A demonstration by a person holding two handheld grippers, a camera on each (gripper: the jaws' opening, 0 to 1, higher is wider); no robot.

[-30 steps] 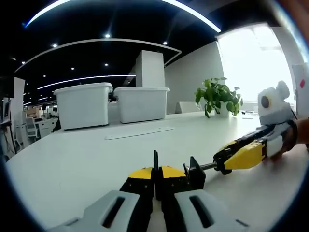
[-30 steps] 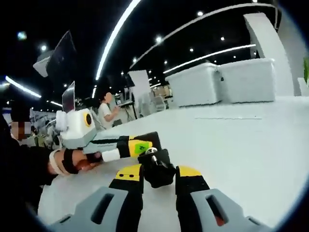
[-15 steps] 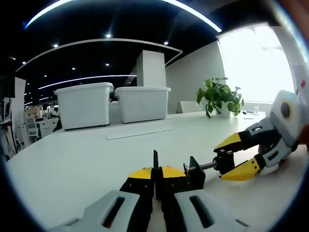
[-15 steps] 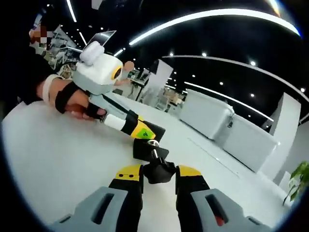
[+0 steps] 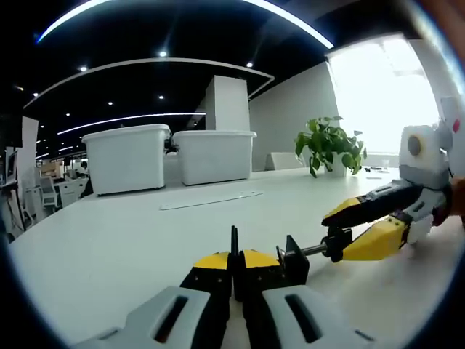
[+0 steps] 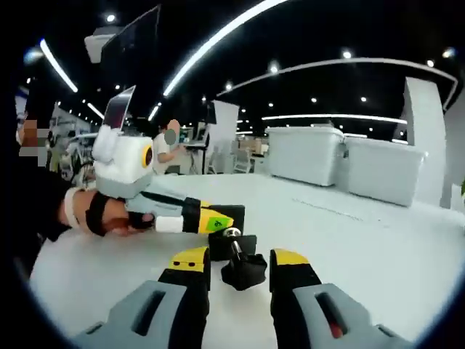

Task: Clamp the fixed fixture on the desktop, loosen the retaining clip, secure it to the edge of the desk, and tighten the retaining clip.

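White worktop, smooth, matte, bare over most of its span. The clamp sits on it near the front, a small black fixture with a threaded screw running out to a knob.

Left gripper: yellow-tipped fingers closed on the clamp's thin upright plate, pressed together with the plate between them. In the right gripper view it lies low over the worktop, held by a hand in a black wrist strap.

Right gripper: fingers parted, standing either side of the knob. Pads look to be just off the knob, not squeezing it, though contact is hard to judge at this angle. In the left gripper view its fingers straddle the end of the screw, one above and one below.

Further back on the worktop: two white lidded bins side by side, a long thin strip lying flat in front of them, a potted plant toward the window side.

Room: open office, black ceiling with curved light strips and small spotlights. A white square column behind the bins. A bright window is washed out. Desks and chairs far off. In the right gripper view, a person stands in the background near monitors hung high.
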